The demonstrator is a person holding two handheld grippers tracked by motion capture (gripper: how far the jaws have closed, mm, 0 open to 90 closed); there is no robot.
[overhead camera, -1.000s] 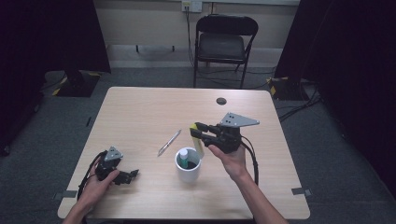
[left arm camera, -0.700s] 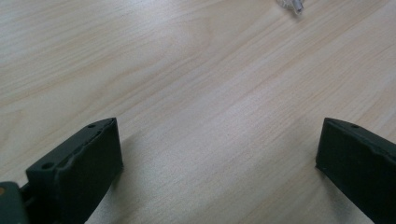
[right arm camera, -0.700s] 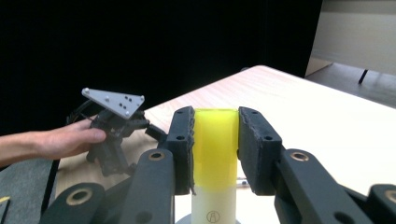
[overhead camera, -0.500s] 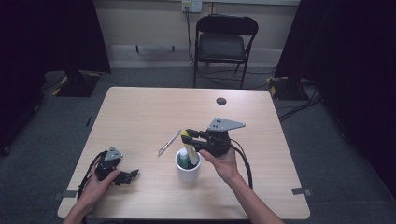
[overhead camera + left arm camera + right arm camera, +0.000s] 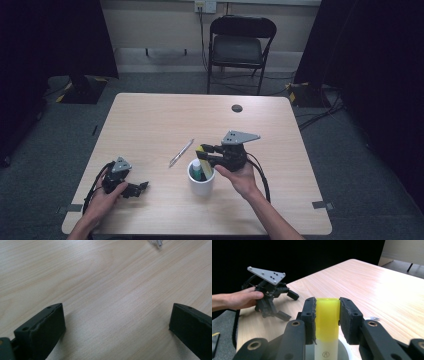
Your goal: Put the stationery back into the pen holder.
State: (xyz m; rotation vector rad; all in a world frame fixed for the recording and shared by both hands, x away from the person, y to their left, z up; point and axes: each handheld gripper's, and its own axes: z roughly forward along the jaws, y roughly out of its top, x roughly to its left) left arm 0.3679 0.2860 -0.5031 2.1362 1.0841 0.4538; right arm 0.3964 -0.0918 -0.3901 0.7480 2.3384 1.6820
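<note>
My right gripper point(image 5: 202, 150) is shut on a marker with a yellow cap point(image 5: 327, 315) and a white body, its pads pressing the cap from both sides. The marker hangs upright, its lower end dipping into a white cup point(image 5: 200, 184) near the table's front middle. Something green point(image 5: 203, 173) stands inside the cup. My left gripper point(image 5: 140, 187) rests on the table at the front left, held by a hand, jaws wide apart with bare wood between them point(image 5: 116, 322). It also appears in the right gripper view point(image 5: 289, 305).
A silver pen point(image 5: 181, 152) lies on the wooden table point(image 5: 150, 125) just left of the cup; its tip point(image 5: 156, 243) appears in the left gripper view. A small black disc point(image 5: 236, 108) sits near the far edge. A folding chair point(image 5: 240, 47) stands beyond the table.
My right gripper has come down and to the left with the marker, from beside the cup to right over it. The left gripper has stayed put.
</note>
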